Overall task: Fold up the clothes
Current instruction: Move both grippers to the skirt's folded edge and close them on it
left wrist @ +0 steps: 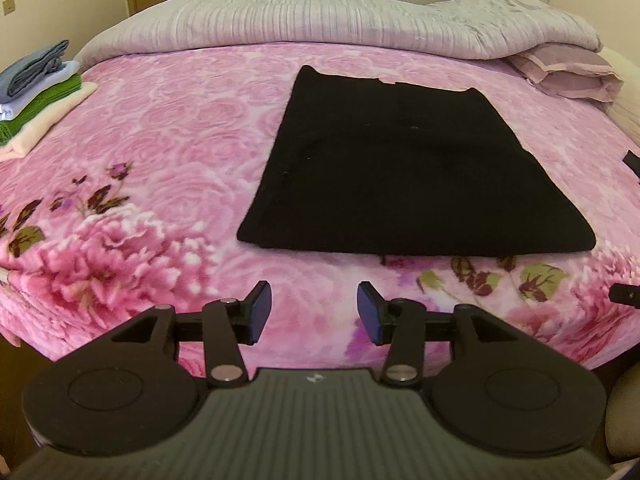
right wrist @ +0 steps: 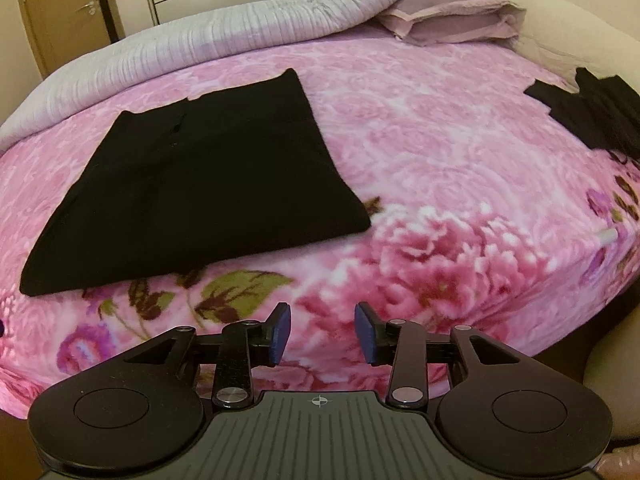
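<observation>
Left gripper: jaws apart, nothing between the blue pads. It hangs over the near edge of the pink floral blanket, clear of the cloth.

Right gripper: jaws apart, gap empty, blue pads facing each other. It too sits above the blanket's near edge, over a large printed flower.

Folded black garment: lies flat on the blanket in a rough rectangle, its near folded edge just beyond the left gripper and slightly to its right. In the right wrist view the same garment lies ahead and to the left of the right gripper. Neither gripper touches it.

Positions relative to the folded black garment:
- Stack of folded clothes, grey-blue, white, green and cream layers: well to the left, at the blanket's edge.
- Rolled pale quilt: directly behind, across the far side of the bed.
- Mauve pillow: behind and to the right, beside the quilt.
- Second black garment, loosely spread: well to the right, near the blanket's right edge.
</observation>
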{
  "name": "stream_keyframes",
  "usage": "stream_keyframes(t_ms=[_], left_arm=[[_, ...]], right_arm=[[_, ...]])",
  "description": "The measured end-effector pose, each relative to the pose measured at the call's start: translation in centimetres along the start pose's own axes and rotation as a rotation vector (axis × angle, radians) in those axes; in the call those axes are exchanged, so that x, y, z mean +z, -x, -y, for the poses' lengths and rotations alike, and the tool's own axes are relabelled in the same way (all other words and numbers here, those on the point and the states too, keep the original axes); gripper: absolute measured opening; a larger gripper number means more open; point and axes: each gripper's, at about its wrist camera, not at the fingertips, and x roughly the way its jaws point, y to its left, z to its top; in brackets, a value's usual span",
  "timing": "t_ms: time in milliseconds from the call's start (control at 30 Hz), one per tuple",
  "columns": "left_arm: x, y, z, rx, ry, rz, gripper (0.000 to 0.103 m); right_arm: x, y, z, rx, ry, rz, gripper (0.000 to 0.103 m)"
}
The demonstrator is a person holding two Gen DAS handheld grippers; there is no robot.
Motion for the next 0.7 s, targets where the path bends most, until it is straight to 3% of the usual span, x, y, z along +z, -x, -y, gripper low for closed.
stream_keyframes(t_ms=[200, 333, 533, 700], left_arm=[[0.2, -0.7, 0.3, 0.0, -0.007, -0.003, 0.044], [0.0, -1.5, -0.6, -0.06, 0.028, 0.0, 0.045], [-1.0, -3.9, -5.6, -0.208, 0.293, -0.011, 0.05], [-1.1, -6.1, -8.9, -0.264, 0.484, -0.016, 0.053]], right_arm=[[0.2, -0.7, -0.4, 0.003, 0.011, -0.005, 0.043], [0.1, -1.6, -0.1, 0.01, -0.008, -0.023, 0.044], [0.2, -3.1, 2.5, 0.096, -0.17, -0.023, 0.048], [0.7, -5.1, 5.7, 0.274, -0.435, -0.041, 0.053]])
